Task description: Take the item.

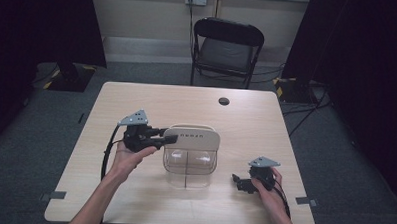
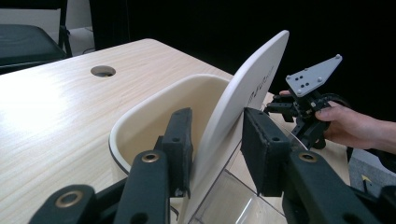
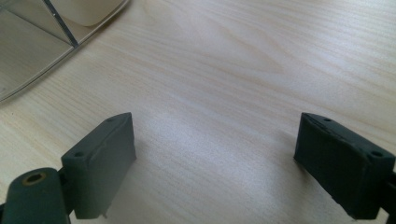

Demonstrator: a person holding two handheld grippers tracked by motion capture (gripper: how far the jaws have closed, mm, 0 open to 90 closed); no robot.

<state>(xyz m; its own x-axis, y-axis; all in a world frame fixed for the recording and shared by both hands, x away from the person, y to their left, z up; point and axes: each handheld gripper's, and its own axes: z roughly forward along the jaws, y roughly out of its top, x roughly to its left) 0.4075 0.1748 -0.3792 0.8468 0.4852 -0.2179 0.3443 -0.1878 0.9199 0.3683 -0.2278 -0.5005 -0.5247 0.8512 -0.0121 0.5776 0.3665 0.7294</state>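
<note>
1 clear container (image 1: pixel 189 166) w/ 1 cream lid (image 1: pixel 193 137), mid tabletop (image 1: pixel 137 97). 1 folding chair (image 1: pixel 227 48) at 12 o'clock. 2 grippers: left (image 1: pixel 171 137), right (image 1: pixel 235 179).

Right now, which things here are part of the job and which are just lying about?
In the job: left gripper, jaws around the lid; clear container.
Just about: right gripper, open over the table; chair.

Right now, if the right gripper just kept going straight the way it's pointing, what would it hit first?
Probably the clear container. The right gripper, jaws open, points left across the table, with bare wood ahead of it. In the right gripper view the container sits up and left of centre, so it may only clip a corner; depth is unclear.
</note>
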